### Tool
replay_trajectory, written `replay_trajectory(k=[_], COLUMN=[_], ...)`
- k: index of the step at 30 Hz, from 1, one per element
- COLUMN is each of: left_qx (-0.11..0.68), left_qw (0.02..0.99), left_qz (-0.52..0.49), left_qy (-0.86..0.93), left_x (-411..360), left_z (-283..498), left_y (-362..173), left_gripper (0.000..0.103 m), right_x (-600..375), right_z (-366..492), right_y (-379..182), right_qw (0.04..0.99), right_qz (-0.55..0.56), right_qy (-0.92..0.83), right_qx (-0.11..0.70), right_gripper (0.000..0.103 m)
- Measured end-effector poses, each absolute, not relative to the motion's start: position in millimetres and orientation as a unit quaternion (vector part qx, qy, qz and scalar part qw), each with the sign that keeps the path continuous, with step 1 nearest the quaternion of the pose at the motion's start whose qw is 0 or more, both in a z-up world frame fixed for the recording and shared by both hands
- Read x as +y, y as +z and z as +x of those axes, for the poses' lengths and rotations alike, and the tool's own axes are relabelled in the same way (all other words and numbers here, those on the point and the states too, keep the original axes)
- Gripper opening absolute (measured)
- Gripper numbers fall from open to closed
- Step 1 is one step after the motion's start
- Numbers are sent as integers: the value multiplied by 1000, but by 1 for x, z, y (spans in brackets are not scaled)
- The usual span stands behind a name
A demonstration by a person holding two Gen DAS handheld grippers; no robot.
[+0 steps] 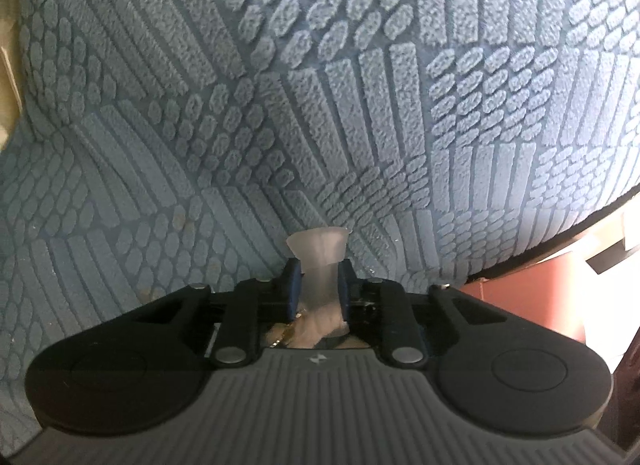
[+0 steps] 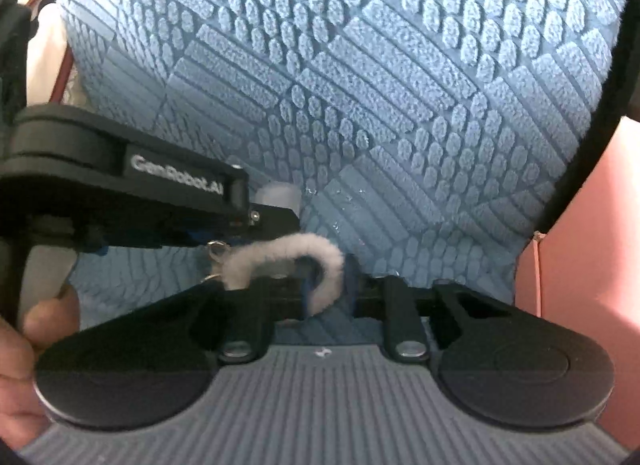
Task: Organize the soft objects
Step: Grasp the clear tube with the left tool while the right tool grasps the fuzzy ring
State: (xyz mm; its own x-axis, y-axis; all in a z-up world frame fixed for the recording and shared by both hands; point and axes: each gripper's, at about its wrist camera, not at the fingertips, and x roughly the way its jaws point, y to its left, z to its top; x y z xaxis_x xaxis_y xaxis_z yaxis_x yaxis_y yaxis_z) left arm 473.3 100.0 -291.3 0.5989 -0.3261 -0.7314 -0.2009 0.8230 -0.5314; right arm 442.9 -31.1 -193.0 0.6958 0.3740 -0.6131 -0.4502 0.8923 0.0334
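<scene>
**Both grippers closed on a small fuzzy loop, over blue textured fabric**

Over a blue cushion-like fabric (image 1: 320,105), raised in ribbed bars and oval studs, both wrist views are filled almost edge to edge. The fabric bulges toward the cameras; its dark piped edge curves down the right side in both views.

Left gripper (image 1: 318,281): jaws drawn close together, clamped on a pale, translucent-looking piece (image 1: 316,261) that stands up between the blue pads and flares at its far end. Behind the pads, near the camera, something pale and fuzzy with a glint of metal shows; what it is cannot be told from this view.

Right gripper (image 2: 328,285): jaws nearly together, closed on a white fuzzy loop (image 2: 288,255). The loop arches from a small metal ring (image 2: 216,251) on the left over to the right gripper's pads, where its end curls down between them.

From the right wrist view, the left gripper (image 2: 276,201) comes in from the left, seen side-on, its tip just above the loop's left end and near the ring. A person's hand (image 2: 24,329) grips its handle at the near left edge.

Surroundings: salmon-pink surface (image 2: 580,225) at right beyond the fabric's edge; the same pink surface (image 1: 528,297) shows at lower right in the left wrist view. White and dark cloth at far left of the right view, indistinct.
</scene>
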Motion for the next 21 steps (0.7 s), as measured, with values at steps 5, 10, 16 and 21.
replay_trajectory(k=[5,10,16,21], left_qx=[443,432,420,414], left_qw=[849,858,868,875], left_qz=[-287,-274,-264,-251], left_qy=[-39,-36,-18,-15], left_x=[90,85,84,88], left_z=[466,457,440,416], left_y=[-279,-267,-255,-238], left_gripper=[18,18,18,18], right_x=[-18,-28,-40,-60], right_z=[444,428,403,391], right_y=[-188,-176,-163,-146], right_qw=[922,928,932,931], right_qz=[-60,-61,-61,-50], right_qy=[223,221,222,228], right_qx=[312,294,282,280], right_gripper=[10,10,10,9])
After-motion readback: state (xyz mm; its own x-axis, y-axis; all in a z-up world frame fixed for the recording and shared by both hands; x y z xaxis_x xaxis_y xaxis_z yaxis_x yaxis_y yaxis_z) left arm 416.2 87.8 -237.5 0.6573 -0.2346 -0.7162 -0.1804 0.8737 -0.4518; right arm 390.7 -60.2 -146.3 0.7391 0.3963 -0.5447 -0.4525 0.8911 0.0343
